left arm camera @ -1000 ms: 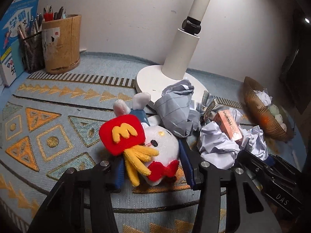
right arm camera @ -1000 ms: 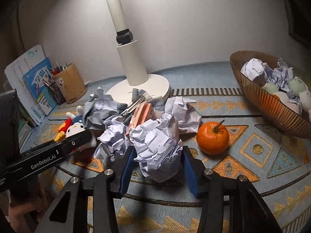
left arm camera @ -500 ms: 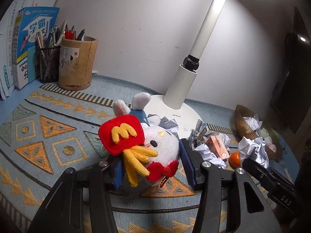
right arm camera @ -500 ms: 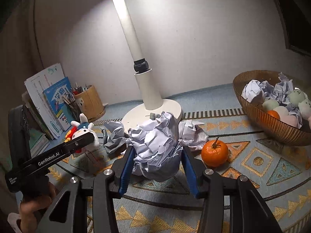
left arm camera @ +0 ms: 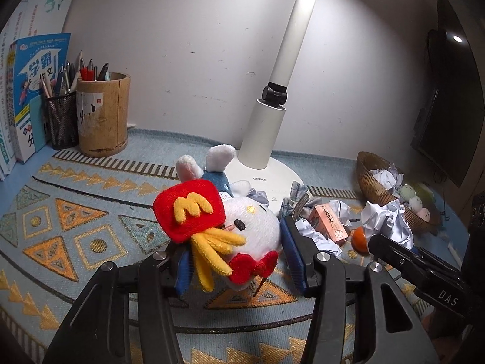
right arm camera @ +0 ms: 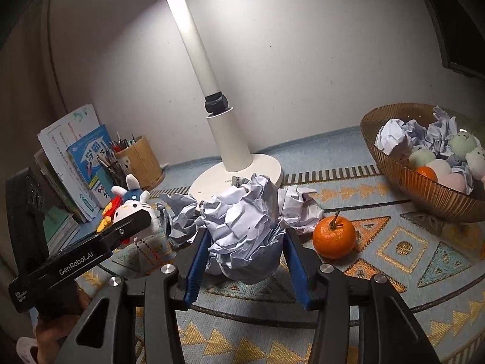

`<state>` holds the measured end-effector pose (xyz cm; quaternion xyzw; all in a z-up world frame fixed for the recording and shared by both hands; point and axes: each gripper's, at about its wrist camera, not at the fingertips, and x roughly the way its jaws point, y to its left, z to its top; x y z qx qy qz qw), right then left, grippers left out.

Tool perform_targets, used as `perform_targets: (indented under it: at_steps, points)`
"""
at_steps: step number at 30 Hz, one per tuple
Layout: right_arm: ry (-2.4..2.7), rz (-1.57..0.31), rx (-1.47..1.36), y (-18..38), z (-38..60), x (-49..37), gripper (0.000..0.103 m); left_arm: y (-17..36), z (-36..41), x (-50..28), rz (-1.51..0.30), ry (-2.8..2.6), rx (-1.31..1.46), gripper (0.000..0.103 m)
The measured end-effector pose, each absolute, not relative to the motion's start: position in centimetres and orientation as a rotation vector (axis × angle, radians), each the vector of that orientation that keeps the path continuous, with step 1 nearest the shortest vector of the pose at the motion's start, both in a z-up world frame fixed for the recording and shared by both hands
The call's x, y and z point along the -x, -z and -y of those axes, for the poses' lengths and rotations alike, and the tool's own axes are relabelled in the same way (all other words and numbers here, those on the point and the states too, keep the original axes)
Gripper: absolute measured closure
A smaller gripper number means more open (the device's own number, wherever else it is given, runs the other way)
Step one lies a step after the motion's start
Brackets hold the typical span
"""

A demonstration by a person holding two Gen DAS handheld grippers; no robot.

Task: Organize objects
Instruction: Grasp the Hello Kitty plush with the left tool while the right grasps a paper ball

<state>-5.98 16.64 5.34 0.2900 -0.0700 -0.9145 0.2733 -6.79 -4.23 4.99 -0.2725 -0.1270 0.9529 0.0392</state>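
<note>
My left gripper [left arm camera: 239, 251] is shut on a white plush toy [left arm camera: 239, 227] with a red fries box, held above the patterned mat; the toy also shows in the right wrist view [right arm camera: 130, 206]. My right gripper [right arm camera: 245, 251] is shut on a crumpled paper ball [right arm camera: 245, 227] and holds it above the mat. An orange [right arm camera: 334, 236] sits on the mat just right of it. More crumpled paper [right arm camera: 178, 215] and a pink box [left arm camera: 330, 224] lie by the lamp base. A brown bowl [right arm camera: 403, 179] at the right holds paper balls, small plush toys and an orange.
A white desk lamp [right arm camera: 233, 154] stands in the middle at the back. A wooden pen holder [left arm camera: 103, 118], a mesh pen cup [left arm camera: 60, 121] and books [left arm camera: 33, 91] stand at the far left. A dark monitor [left arm camera: 448, 91] is at the right.
Both grippers have lifted their loads higher off the mat. The plush toy and the paper ball left the pile near the lamp base.
</note>
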Motion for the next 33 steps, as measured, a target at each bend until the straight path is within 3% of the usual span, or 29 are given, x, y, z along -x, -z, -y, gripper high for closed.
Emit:
perform_targets:
  at_steps: [33]
  points:
    - [2.381, 0.278, -0.845, -4.7, -16.4, 7.0, 0.054, -4.8, 4.5, 6.8, 0.437, -2.892, 0.823, 0.054]
